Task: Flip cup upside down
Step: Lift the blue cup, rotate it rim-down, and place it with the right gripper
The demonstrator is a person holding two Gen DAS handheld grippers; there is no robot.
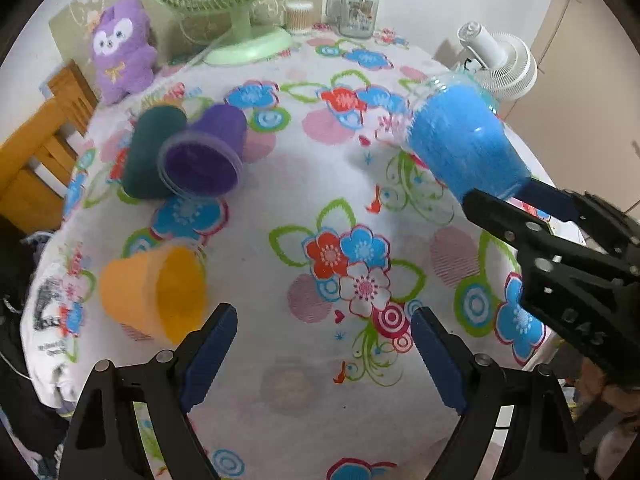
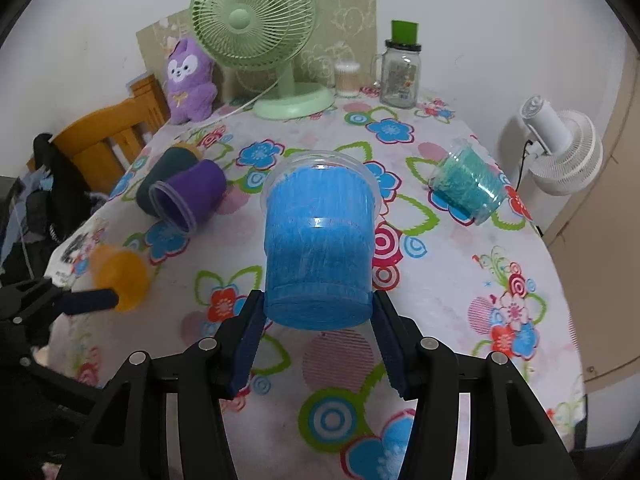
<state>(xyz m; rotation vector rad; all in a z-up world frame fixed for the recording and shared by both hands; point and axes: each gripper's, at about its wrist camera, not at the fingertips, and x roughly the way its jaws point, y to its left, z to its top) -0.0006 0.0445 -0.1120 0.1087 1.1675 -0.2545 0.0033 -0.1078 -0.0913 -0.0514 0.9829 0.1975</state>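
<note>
My right gripper (image 2: 318,320) is shut on a blue cup (image 2: 318,240), gripping it near its base and holding it tilted above the floral table, rim pointing away from me. It also shows in the left wrist view (image 1: 460,140), held by the right gripper (image 1: 516,196). My left gripper (image 1: 324,344) is open and empty above the table's near edge, next to an orange cup (image 1: 154,292) lying on its side. A purple cup (image 1: 208,152) and a dark green cup (image 1: 154,148) lie on their sides at the left. A teal cup (image 2: 468,184) lies tilted at the right.
A green desk fan (image 2: 260,36), a purple plush toy (image 2: 190,80), a glass mug jar (image 2: 400,74) and a small container (image 2: 346,78) stand at the table's far edge. A white fan (image 2: 560,148) is off the right side. A wooden chair (image 2: 108,136) stands at the left.
</note>
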